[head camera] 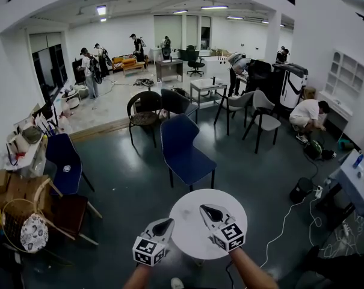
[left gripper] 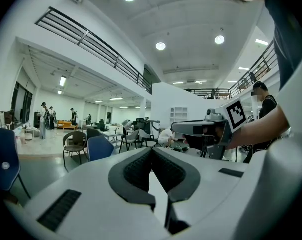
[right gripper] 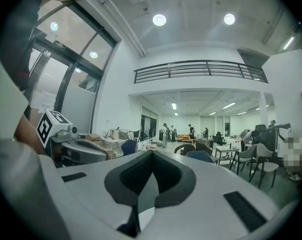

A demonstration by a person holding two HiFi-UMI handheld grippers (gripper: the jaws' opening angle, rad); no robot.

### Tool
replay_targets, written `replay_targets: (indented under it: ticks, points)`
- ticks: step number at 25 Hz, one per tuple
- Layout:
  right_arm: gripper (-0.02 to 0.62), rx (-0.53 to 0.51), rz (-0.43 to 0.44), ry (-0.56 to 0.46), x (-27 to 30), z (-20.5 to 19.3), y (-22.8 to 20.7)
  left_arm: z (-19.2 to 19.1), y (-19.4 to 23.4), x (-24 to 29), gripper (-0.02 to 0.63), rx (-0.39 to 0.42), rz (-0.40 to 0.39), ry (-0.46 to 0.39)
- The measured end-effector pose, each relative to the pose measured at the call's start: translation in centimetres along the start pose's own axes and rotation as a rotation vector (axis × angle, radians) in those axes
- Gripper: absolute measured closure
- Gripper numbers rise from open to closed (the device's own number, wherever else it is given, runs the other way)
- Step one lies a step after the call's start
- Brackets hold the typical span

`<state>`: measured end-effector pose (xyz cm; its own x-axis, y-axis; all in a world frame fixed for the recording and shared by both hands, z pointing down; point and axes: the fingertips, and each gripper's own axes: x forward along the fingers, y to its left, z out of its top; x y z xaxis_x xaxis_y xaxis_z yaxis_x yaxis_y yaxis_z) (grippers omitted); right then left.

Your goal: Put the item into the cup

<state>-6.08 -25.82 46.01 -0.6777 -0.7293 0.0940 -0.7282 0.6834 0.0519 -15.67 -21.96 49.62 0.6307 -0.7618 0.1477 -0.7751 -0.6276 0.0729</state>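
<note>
White is all the round bench point(head camera: 191, 241) shows on its top. No cup and no item are in sight on it, or anywhere else in these views, so where the task's two things are I can't say. Either they're out of frame or the job isn't under way at this moment.

Over the near edge of that bench comes the left claw point(head camera: 166, 224), jaws clenched pad to pad with nothing between them. Just beside it, further over the bench top, is the right claw point(head camera: 207, 210), clenched too and just as empty. Each gripper view confirms it: the dark pads meet in a tight V and only the far room shows beyond the tips.

Both claws sit roughly level and point out across the room rather than down at the bench. That looks to me like a carry or ready pose, not a reach. The person's forearms point(head camera: 252, 271) run in from below the bench, holding the pair side by side, close but not touching.

Beyond the bench stands a blue chair point(head camera: 183, 148) on the dark floor point(head camera: 127, 191), and a white cable point(head camera: 284, 224) trails off to the bench's right. For the next move I'd expect the claws to open and something to come into view first.
</note>
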Motion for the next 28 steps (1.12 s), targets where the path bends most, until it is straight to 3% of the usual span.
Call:
replay_targets:
  ticks: [16,28]
  points:
    - [0.581,-0.005,0.002,-0.031,-11.7,-0.6,-0.2,0.0,-10.9,-1.6,0.589,0.021,0.029,-0.009]
    - [0.581,0.011,0.019,-0.042,-21.0,-1.5,2.2,-1.0,-19.8,-5.0,0.591,0.026,0.051,-0.016]
